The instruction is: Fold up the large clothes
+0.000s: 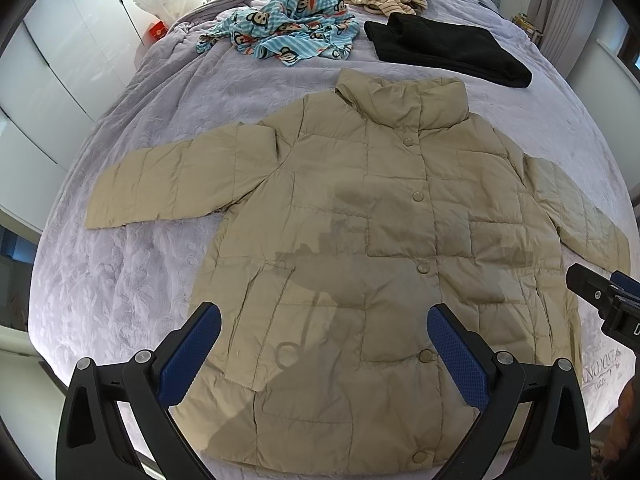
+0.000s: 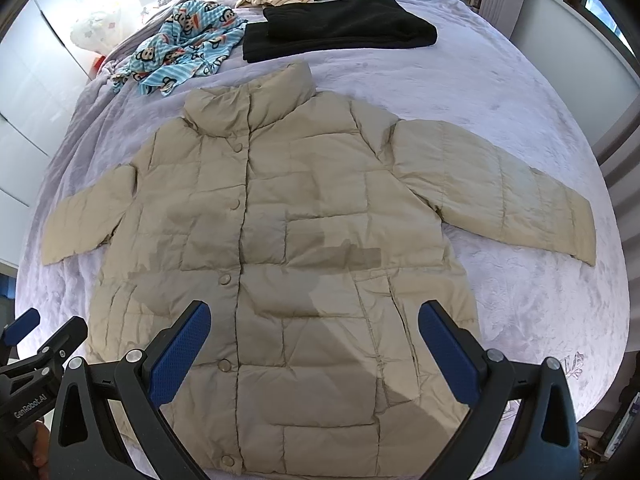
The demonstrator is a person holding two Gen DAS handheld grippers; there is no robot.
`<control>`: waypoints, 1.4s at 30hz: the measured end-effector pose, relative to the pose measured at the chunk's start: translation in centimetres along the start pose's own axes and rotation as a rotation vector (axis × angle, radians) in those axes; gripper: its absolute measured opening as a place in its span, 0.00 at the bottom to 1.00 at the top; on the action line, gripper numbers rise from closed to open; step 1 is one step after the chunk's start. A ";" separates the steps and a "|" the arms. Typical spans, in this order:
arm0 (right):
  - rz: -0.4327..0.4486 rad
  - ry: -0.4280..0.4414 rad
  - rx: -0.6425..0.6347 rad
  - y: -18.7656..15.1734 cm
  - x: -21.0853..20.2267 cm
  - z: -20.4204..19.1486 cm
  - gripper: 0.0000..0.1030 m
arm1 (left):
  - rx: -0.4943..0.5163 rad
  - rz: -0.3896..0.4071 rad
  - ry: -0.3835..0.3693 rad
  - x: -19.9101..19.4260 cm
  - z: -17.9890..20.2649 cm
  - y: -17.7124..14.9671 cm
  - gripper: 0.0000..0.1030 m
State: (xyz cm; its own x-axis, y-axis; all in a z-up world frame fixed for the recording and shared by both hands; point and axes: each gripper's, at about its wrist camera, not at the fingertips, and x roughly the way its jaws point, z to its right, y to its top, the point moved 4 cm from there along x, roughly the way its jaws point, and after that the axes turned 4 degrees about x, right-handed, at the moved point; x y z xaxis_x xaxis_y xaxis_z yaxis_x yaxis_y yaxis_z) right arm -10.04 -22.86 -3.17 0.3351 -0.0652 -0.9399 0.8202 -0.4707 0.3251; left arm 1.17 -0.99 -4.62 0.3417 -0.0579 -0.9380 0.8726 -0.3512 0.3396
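Both the left gripper [image 1: 324, 332] and right gripper [image 2: 314, 330] are hovering spread wide and empty over the jacket [image 1: 360, 240] lying flat on the bed [image 1: 132, 280], apparently starting the fold, likely needing a sleeve [image 1: 160, 184] at nine o'clock.

Bright, even daylight, strongest glare upper left on white wardrobe doors [image 1: 60, 60]. Soft gripper-shaped shadows across lower centre of jacket [image 1: 360, 220]. Sharp centre focus; heavy fisheye bending and black vignette at corners.
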 end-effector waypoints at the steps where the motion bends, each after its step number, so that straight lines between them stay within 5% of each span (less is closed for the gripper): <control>1: 0.002 0.001 0.002 0.0 0.0 0.0 1.00 | 0.000 0.000 0.000 0.0 0.0 0.0 1.00; 42: -0.003 0.007 -0.012 0.1 0.4 -0.4 1.00 | -0.015 -0.008 0.006 -0.2 0.1 -0.3 1.00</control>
State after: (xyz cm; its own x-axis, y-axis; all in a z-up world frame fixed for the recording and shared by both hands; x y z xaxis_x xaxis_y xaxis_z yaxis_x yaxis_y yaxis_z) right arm -9.69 -22.61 -3.49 0.3358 -0.0578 -0.9402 0.8265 -0.4606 0.3235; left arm 0.82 -1.01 -4.55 0.3370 -0.0492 -0.9402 0.8805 -0.3371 0.3333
